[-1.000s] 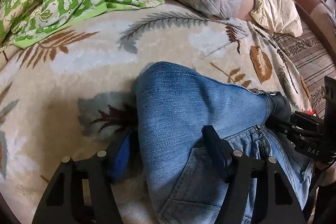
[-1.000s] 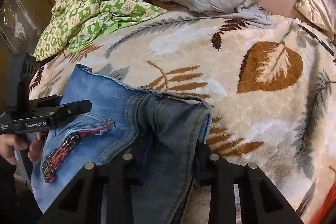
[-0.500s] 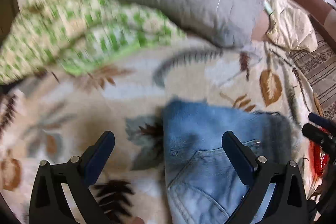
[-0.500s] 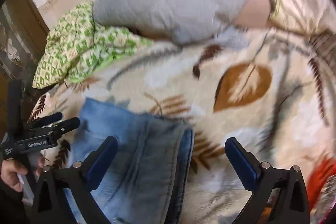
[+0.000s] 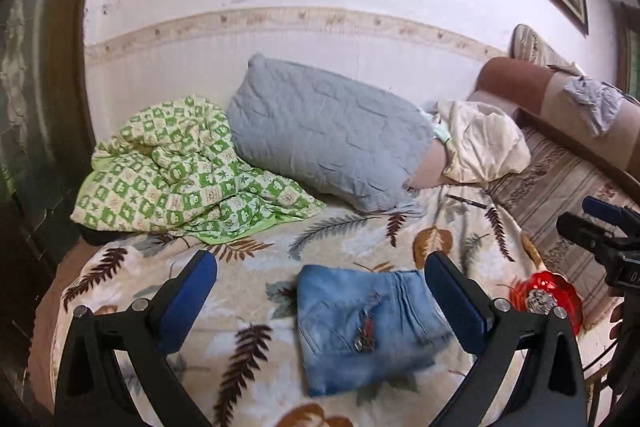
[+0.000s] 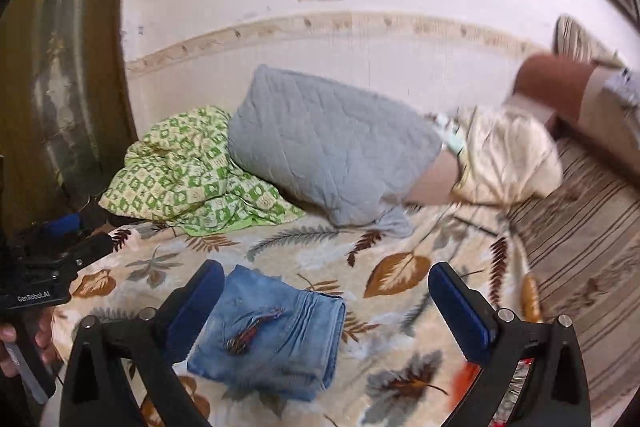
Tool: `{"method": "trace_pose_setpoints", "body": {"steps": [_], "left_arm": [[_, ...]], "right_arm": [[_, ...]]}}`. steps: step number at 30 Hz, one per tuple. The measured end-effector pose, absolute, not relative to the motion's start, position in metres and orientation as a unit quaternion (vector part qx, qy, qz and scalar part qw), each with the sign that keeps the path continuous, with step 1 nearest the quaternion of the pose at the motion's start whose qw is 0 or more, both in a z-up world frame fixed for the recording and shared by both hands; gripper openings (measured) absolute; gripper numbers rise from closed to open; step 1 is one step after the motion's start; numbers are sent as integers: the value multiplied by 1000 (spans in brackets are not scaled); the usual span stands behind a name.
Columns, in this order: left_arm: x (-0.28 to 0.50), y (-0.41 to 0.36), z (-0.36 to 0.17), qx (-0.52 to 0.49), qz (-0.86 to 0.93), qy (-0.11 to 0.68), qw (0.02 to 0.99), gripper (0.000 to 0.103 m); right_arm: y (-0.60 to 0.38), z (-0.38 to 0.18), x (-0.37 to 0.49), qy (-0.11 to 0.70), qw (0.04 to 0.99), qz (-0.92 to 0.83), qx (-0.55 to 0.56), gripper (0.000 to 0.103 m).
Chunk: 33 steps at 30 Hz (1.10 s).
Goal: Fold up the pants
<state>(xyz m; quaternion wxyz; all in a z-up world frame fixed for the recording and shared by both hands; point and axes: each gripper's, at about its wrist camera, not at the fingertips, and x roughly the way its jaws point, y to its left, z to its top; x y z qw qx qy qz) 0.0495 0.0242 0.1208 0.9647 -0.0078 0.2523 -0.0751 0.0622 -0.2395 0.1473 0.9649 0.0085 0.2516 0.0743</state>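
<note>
The blue jeans (image 5: 368,323) lie folded into a compact rectangle on the leaf-patterned blanket (image 5: 352,239), with a red embroidered patch on top. They also show in the right wrist view (image 6: 272,331). My left gripper (image 5: 320,291) is open and empty, held back above the jeans. My right gripper (image 6: 326,303) is open and empty too, raised above the bed with the jeans under its left finger. Each gripper appears at the edge of the other's view.
A grey quilted pillow (image 5: 328,131) and a green checked blanket (image 5: 180,171) lie at the back of the bed by the wall. A cream cloth (image 5: 484,147) and a striped sofa (image 5: 560,179) are at right. A red object (image 5: 544,299) sits by the bed's right edge.
Both grippers let go of the jeans, opened wide and pulled up and back from the bed. The folded jeans stay lying on the blanket.
</note>
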Motion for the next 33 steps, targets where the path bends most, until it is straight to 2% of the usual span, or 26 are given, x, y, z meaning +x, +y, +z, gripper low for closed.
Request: {"method": "trace_pose_setpoints", "body": {"steps": [5, 14, 33], "left_arm": [[11, 14, 94, -15, -68, 252, 965, 103], [-7, 9, 9, 6, -31, 341, 940, 103], [-9, 8, 8, -16, -50, 342, 938, 103]], "right_arm": [[-238, 124, 3, 238, 970, 51, 19, 103], [-239, 16, -19, 351, 933, 27, 79, 103], [-236, 21, -27, 341, 938, 31, 58, 103]]}}
